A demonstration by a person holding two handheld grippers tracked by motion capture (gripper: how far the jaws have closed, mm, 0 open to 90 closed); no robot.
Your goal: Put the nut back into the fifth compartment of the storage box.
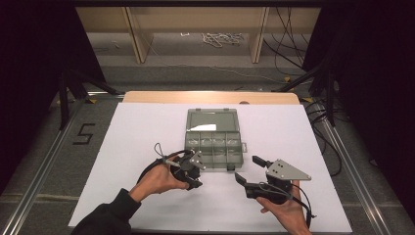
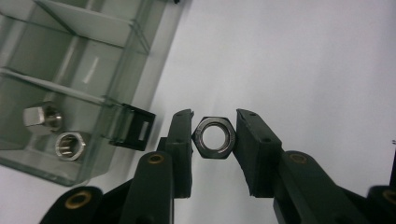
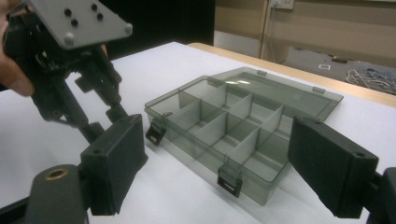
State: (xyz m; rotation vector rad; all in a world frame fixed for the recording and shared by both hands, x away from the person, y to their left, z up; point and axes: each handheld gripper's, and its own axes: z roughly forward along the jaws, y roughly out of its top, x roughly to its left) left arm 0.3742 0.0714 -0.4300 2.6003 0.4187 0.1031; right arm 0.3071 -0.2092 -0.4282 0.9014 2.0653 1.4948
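- Here the left gripper (image 2: 214,140) squeezes a shiny nut (image 2: 214,137) tight between its two black jaws.
- Just beside it sits the open box (image 2: 88,84), with two nuts (image 2: 53,133) inside.
- Farther off, the right gripper (image 3: 217,172) is wide apart, holding nothing.

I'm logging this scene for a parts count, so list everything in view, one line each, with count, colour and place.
Compartment box: one, smoky clear plastic, lid open, mid-table on the white sheet.
Box latches: two, black, on the box's front wall.
Held nut: one, silvery hex, pressed between the left gripper's fingers.
Nuts in box: two, silvery hex, together in one corner compartment.
White sheet: one, white, covering the table.
Table: one, light wood, edge showing at the far side.
Cables: a pale bundle, on the floor beyond the table.
Left gripper: one, black, shut on the nut, beside the box.
Right gripper: one, black, fingers wide apart, facing the box.
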